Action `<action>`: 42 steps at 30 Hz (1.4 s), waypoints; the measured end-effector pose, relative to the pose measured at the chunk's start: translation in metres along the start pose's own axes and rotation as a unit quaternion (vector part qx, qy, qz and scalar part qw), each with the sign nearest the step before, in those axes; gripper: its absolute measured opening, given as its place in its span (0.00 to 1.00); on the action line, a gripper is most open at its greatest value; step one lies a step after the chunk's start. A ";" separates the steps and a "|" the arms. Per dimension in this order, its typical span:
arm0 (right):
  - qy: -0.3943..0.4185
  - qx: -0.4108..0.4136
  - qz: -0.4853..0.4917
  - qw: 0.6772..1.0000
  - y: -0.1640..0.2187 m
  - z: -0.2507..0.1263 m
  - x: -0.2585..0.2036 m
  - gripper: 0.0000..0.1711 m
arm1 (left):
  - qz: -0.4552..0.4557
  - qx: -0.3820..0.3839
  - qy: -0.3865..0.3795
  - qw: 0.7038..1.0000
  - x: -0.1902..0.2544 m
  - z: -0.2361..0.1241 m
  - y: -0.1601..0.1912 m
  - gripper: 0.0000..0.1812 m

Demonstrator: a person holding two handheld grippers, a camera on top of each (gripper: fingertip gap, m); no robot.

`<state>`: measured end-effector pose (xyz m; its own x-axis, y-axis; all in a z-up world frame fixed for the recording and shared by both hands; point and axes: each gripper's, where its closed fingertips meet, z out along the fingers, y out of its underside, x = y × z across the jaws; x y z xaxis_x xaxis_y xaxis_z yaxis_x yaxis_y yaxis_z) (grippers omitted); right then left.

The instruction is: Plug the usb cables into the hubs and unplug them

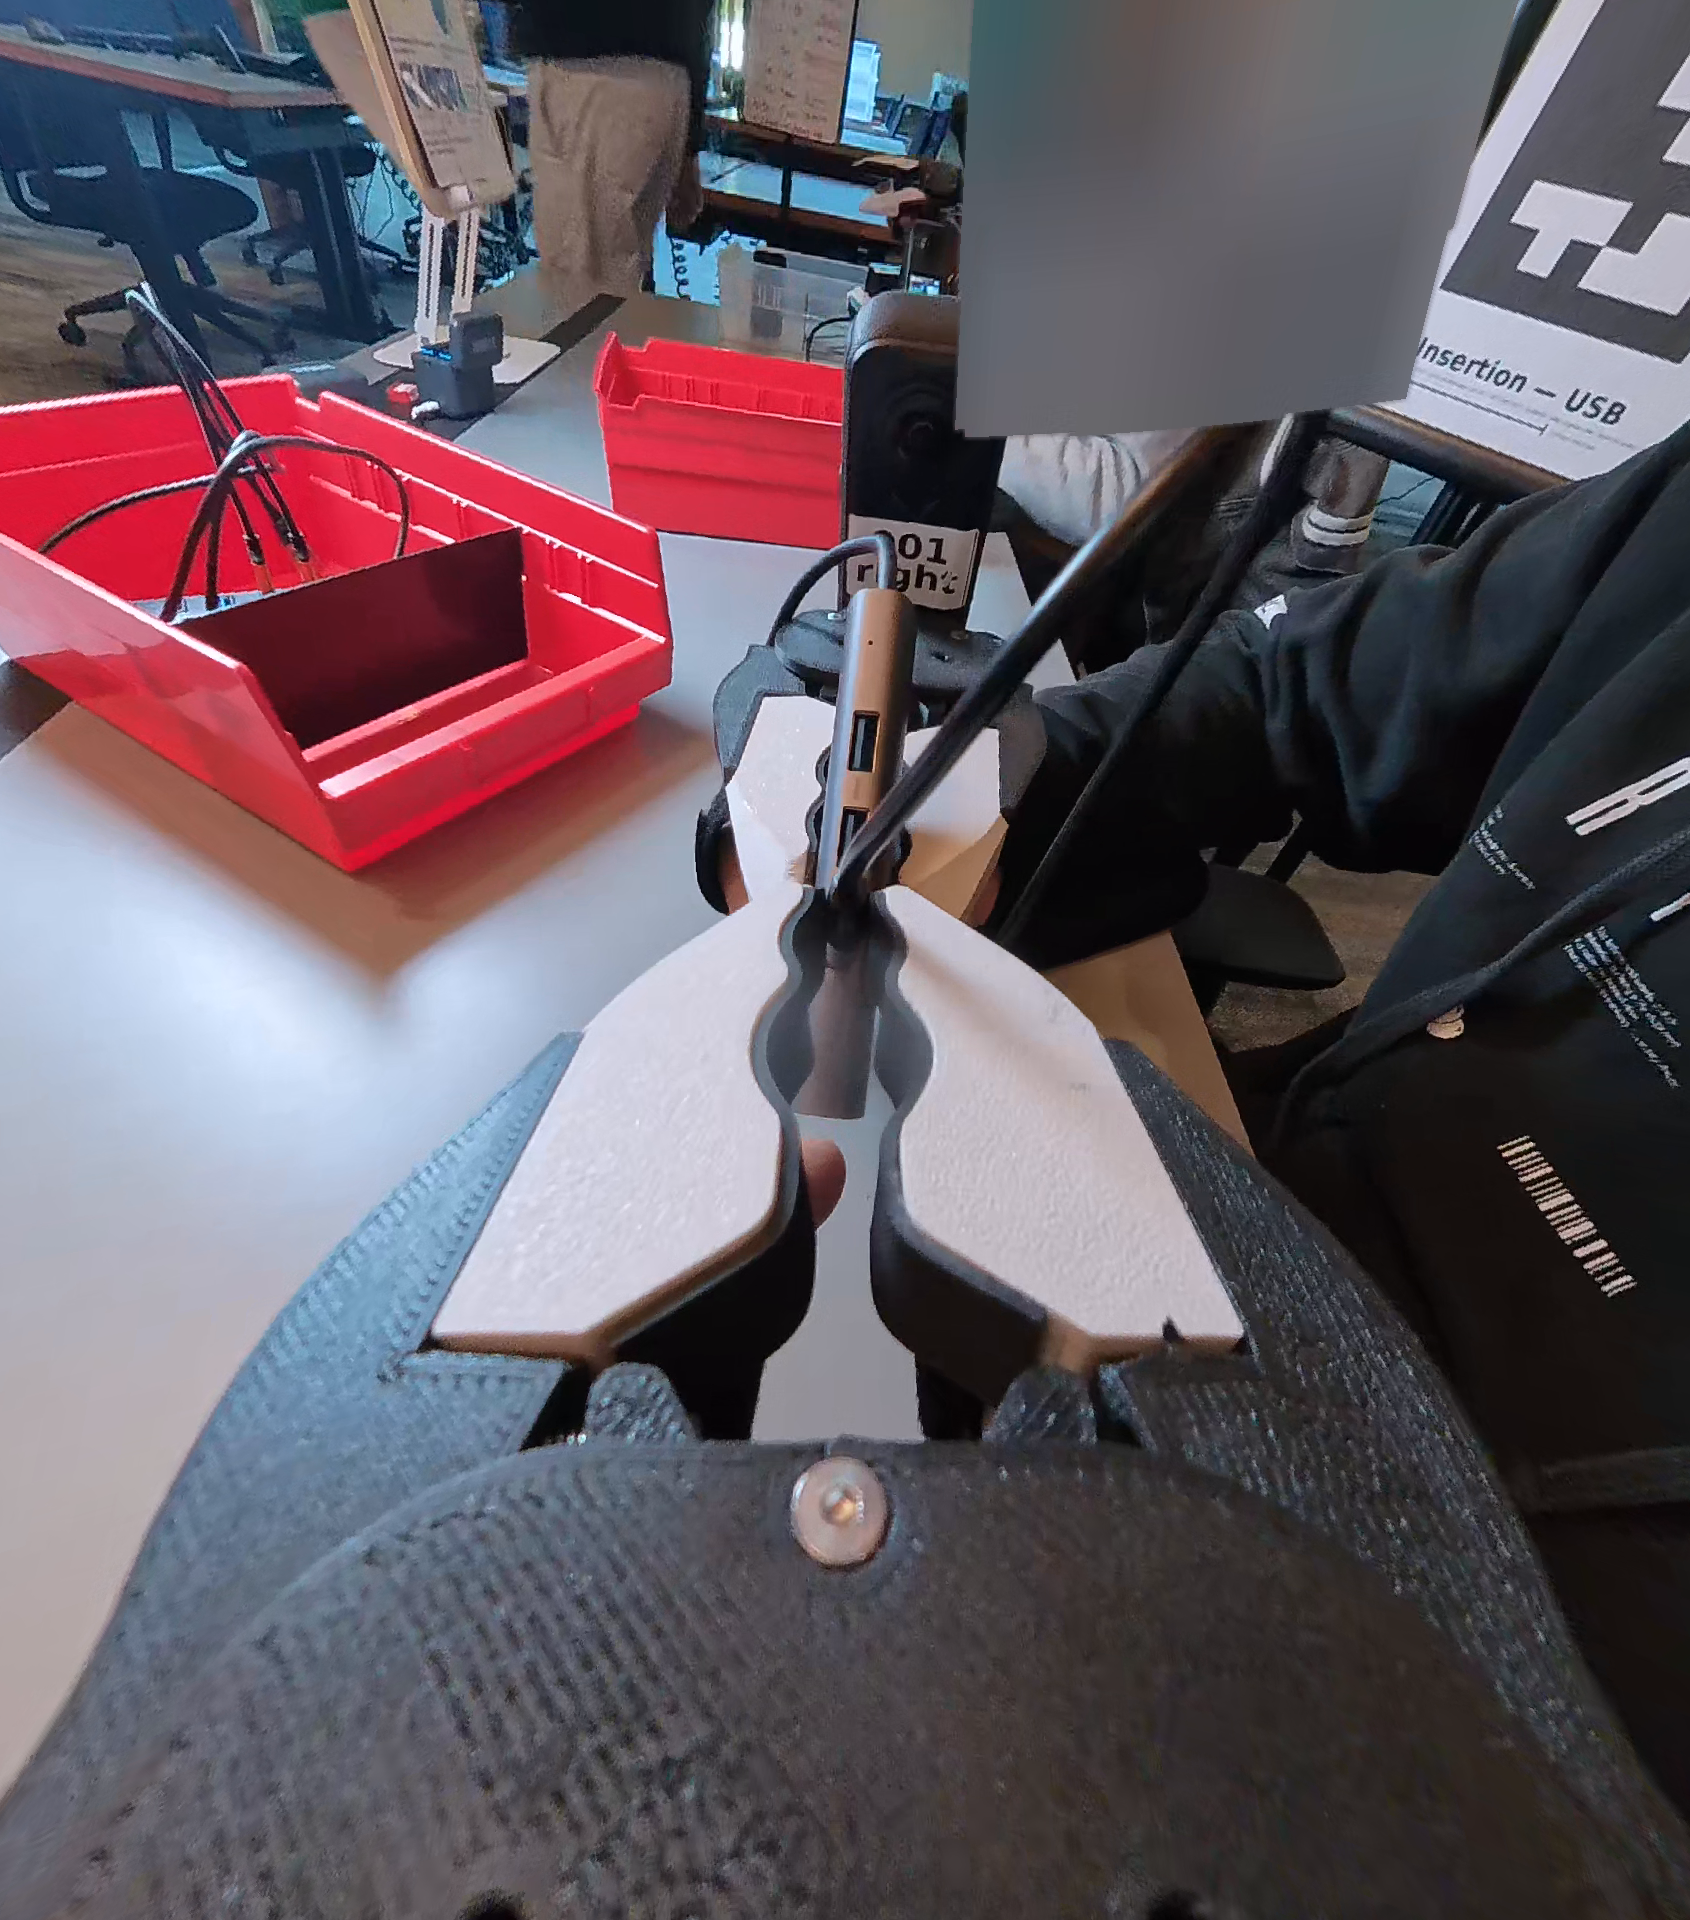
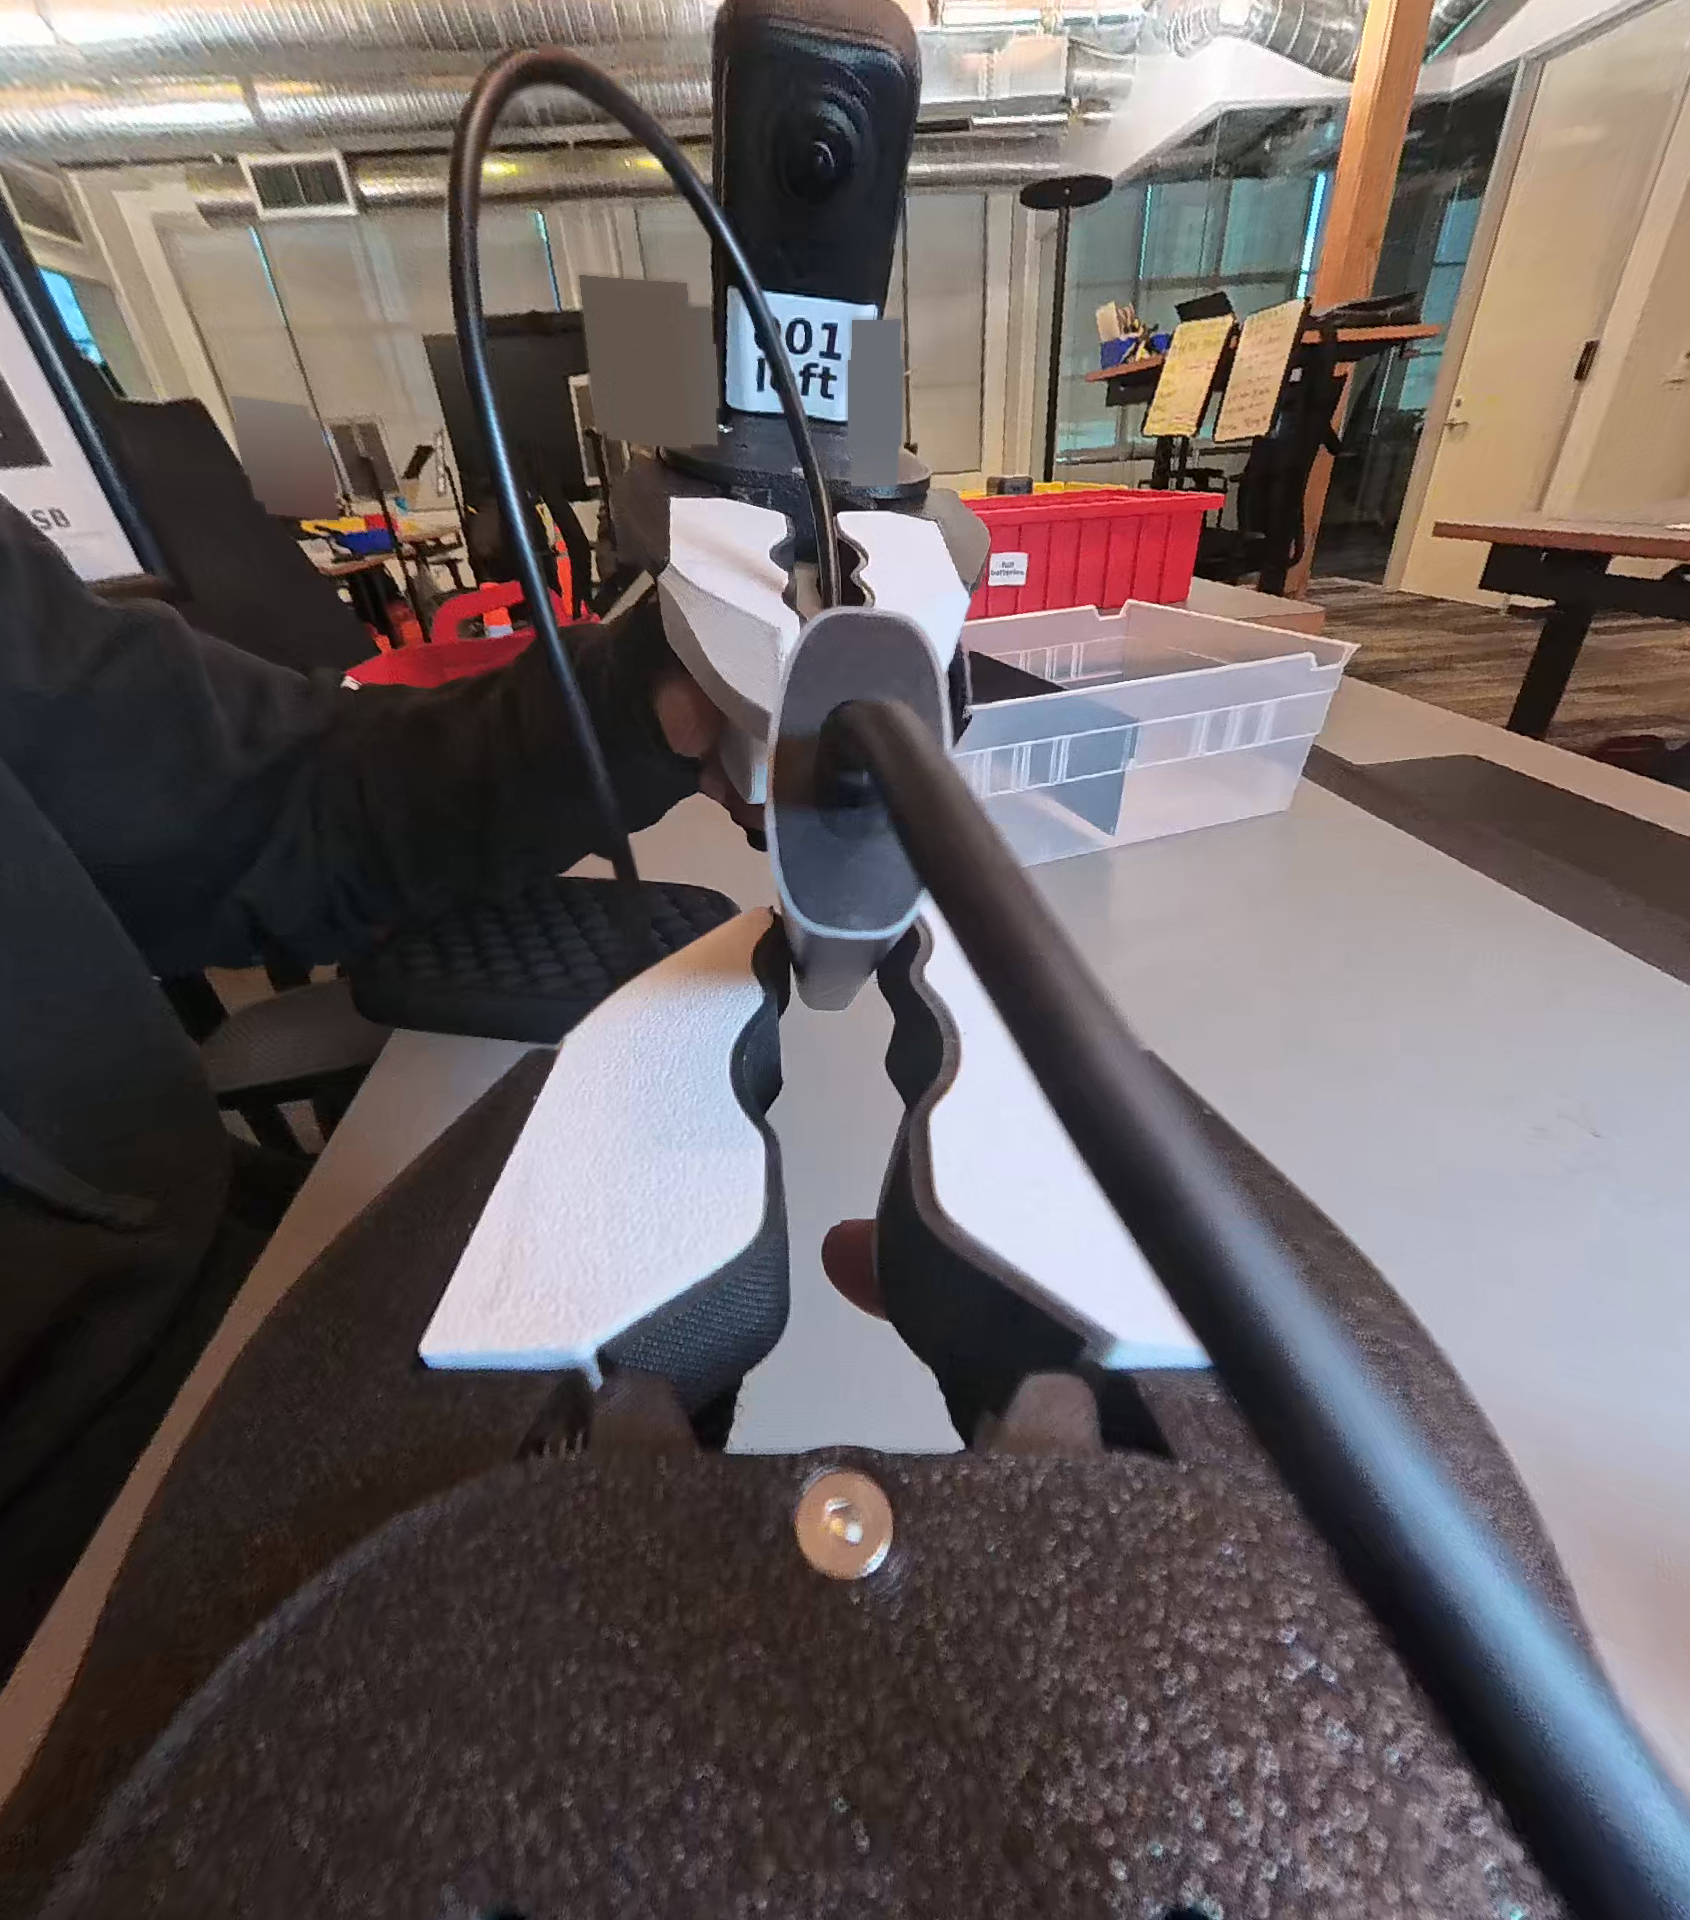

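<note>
Both grippers meet above the counter [image 1: 197, 987]: my left gripper [image 1: 836, 925] pinches the cable plug, my right gripper [image 2: 836, 961] clamps the hub [image 1: 856, 727]. Any tilt could jam the plug at the port.

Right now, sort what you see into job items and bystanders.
Job: slim grey metal USB hub; thin black USB cable; left hand-held gripper; right hand-held gripper.
Lying about: big red plastic bin holding cables; small red plastic bin; clear plastic bin; grey tabletop.
</note>
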<state>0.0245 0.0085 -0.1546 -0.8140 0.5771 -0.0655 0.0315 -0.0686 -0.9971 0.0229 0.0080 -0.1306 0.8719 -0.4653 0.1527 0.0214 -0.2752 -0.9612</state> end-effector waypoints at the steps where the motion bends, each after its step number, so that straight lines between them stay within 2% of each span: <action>1: -0.002 0.006 0.005 1.000 -0.002 0.000 0.000 0.09 | 0.000 0.007 0.002 1.000 0.001 0.000 -0.002 0.05; 10: -0.004 0.059 0.040 0.997 -0.018 -0.009 0.005 0.09 | -0.008 0.056 -0.011 0.998 -0.003 0.001 -0.003 0.05; 14: 0.010 0.013 -0.019 1.000 -0.010 -0.008 0.006 0.09 | -0.008 0.059 -0.005 0.998 -0.003 0.001 0.007 0.05; 19: 0.023 -0.038 -0.101 0.994 -0.004 -0.007 0.003 0.10 | 0.053 0.037 -0.008 0.998 0.000 0.000 0.012 0.04; 23: 0.018 -0.096 -0.161 0.982 0.010 0.001 -0.007 0.11 | 0.108 -0.016 -0.009 0.994 0.008 0.018 0.036 0.04; 25: 0.021 -0.115 -0.185 0.976 0.013 -0.002 -0.007 0.11 | 0.109 -0.007 -0.008 0.994 0.008 0.017 0.033 0.04; 28: 0.030 -0.121 -0.186 0.975 0.012 -0.008 -0.002 0.11 | 0.102 0.018 -0.010 0.995 0.006 0.010 0.023 0.04; 42: 0.002 -0.109 -0.202 0.973 0.017 -0.001 -0.016 0.11 | 0.109 0.007 0.019 0.994 0.015 0.014 0.034 0.04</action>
<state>0.0387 -0.0007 -0.1709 -0.7839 0.5241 0.3330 -0.1668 0.3388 -0.9260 0.0433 0.0037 -0.1641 0.8376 -0.5438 -0.0510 -0.1582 -0.1521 -0.9756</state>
